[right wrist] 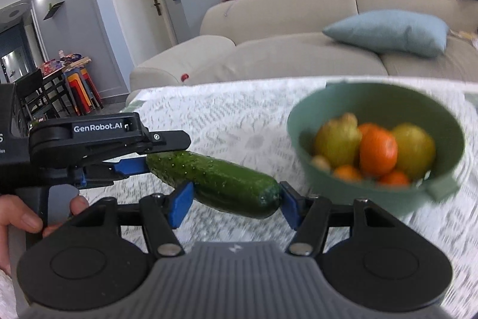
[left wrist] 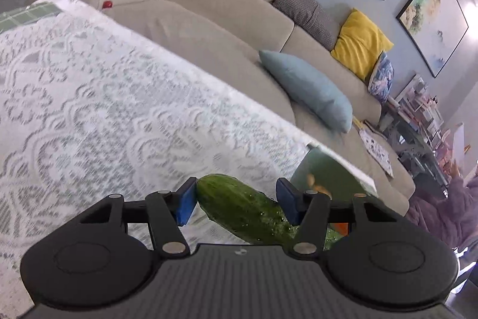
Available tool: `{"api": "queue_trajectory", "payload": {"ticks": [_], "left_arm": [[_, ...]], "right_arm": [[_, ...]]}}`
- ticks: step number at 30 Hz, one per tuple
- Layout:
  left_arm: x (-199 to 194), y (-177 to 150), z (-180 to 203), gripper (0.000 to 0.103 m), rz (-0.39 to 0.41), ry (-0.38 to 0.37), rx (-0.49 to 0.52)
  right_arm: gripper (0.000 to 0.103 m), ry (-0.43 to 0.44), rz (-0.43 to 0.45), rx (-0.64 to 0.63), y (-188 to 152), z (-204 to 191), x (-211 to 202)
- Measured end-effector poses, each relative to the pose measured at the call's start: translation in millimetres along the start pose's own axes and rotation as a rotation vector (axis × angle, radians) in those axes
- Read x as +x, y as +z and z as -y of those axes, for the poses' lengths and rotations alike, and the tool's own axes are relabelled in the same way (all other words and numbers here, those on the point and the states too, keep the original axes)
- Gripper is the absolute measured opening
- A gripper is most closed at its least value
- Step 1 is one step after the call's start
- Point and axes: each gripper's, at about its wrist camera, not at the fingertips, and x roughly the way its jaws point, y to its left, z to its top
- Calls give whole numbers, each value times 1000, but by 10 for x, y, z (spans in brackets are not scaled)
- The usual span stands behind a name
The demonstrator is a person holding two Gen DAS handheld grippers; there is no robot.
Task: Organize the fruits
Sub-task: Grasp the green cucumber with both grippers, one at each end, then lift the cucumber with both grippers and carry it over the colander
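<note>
On L gripper [right wrist: 131, 166] | label "GenRobot.AI" | both on cucumber [right wrist: 215, 184]

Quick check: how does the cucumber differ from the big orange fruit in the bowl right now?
The cucumber is long, dark green and bumpy; the orange fruit is round and bright orange. The cucumber is gripped at both ends, by the left tongs and the right tongs; the orange fruit lies loose in the green bowl among other fruit. Both are at the lace-covered table.
</note>
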Motion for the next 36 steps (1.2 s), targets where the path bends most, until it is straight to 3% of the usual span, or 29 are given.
{"api": "queue_trajectory", "payload": {"ticks": [7, 17, 22, 25, 36], "left_arm": [[235, 201, 422, 64, 8, 11, -9], [759, 225, 885, 64, -57, 20, 16], [1016, 202, 937, 64, -124, 9, -4], [1044, 180, 970, 64, -118, 20, 15], [1041, 209, 961, 63, -144, -15, 31]], "right_arm": [[60, 12, 35, -4, 350, 373, -62], [60, 29, 34, 200, 529, 1121, 7], [60, 14, 12, 307, 529, 1402, 87], [60, 25, -4, 353, 536, 1513, 142], [64, -35, -3, 396, 642, 1669, 277]]}}
